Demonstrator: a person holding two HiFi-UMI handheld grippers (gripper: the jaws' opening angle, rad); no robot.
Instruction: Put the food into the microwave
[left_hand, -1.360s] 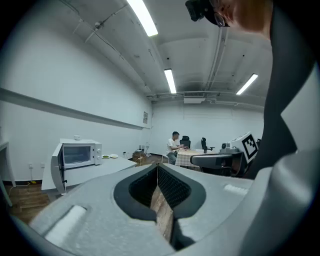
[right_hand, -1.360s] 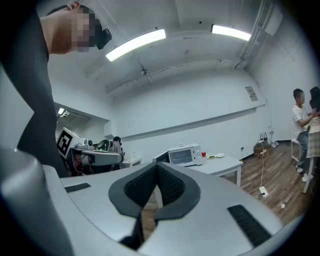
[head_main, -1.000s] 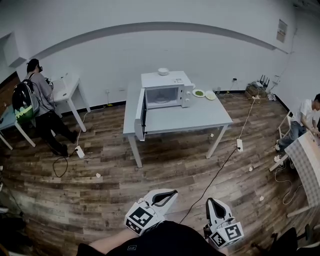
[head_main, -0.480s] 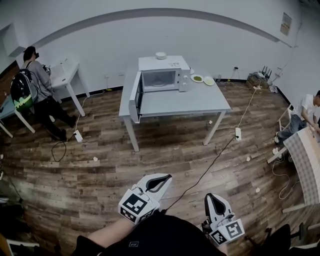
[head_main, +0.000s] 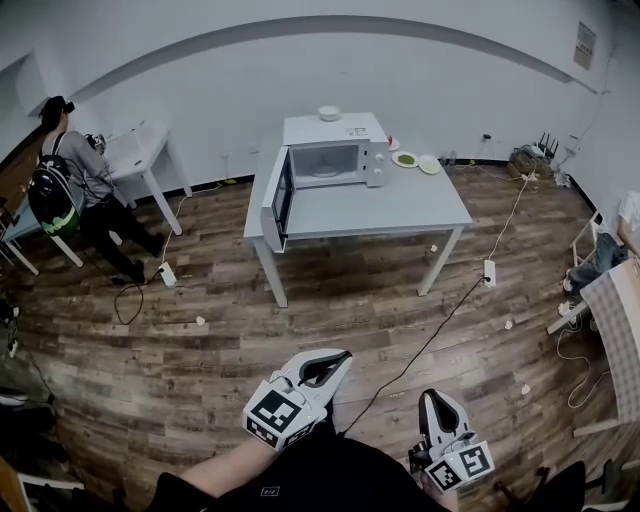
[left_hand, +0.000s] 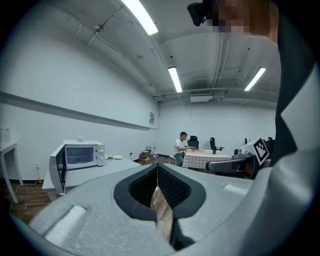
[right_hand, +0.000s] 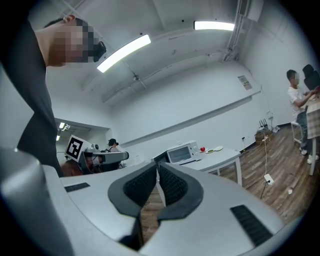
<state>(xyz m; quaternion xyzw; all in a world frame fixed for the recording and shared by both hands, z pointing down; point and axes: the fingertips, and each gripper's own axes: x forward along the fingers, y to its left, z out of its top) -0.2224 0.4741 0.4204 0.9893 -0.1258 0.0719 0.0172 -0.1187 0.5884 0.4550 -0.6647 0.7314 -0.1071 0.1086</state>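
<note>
Microwave (head_main: 330, 160), white box, door open, on grey table (head_main: 400, 215). Small plate of green food (head_main: 405, 158) beside it. Left gripper (head_main: 322, 366), right gripper (head_main: 433, 402) well apart from table, both pinched shut, holding nothing.

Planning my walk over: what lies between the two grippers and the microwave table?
In the head view, only wood floor, crossed by a black cable, lies between the left gripper, the right gripper and the table holding the microwave.

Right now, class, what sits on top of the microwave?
A small white bowl rests on the roof of the microwave, beside a small label. Whether the bowl holds anything cannot be seen: its rim hides the inside from every view.
</note>
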